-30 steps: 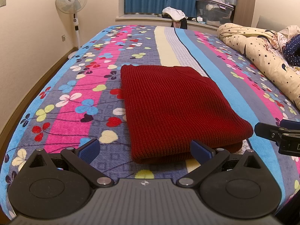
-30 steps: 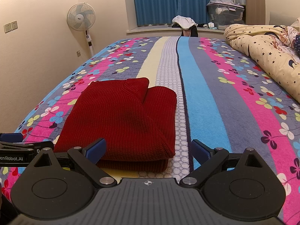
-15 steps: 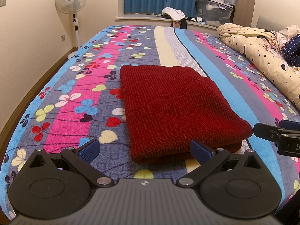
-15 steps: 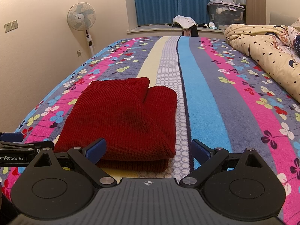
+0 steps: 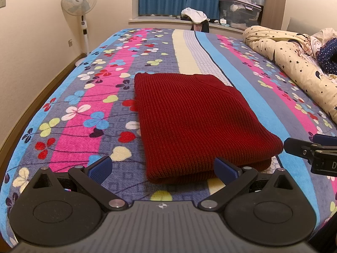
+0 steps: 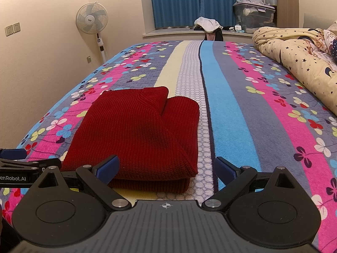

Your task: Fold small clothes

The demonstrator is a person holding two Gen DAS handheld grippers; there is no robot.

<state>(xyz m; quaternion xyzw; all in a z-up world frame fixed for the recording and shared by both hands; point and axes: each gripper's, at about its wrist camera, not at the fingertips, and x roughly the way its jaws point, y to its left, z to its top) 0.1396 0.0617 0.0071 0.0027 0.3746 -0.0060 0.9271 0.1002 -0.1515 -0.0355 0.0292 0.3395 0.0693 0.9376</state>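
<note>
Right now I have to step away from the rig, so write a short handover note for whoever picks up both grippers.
Left gripper: open, empty, at the near edge of the red knit sweater.
Right gripper: open, empty, at the sweater's near right corner.
Sweater lies folded in a thick rectangle on the floral bedspread, touched by neither gripper.
Done: folding looks complete.
Left: perhaps square the far flap; no other small clothes lie within reach.

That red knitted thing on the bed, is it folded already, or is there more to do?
It looks mostly done: the red sweater lies in a compact layered rectangle on the striped bedspread. Nothing is in hand; the left hand-held gripper and right hand-held gripper are both open and empty at its near edge. The layers sit slightly uneven on the right, so perhaps a final tidy remains.
</note>
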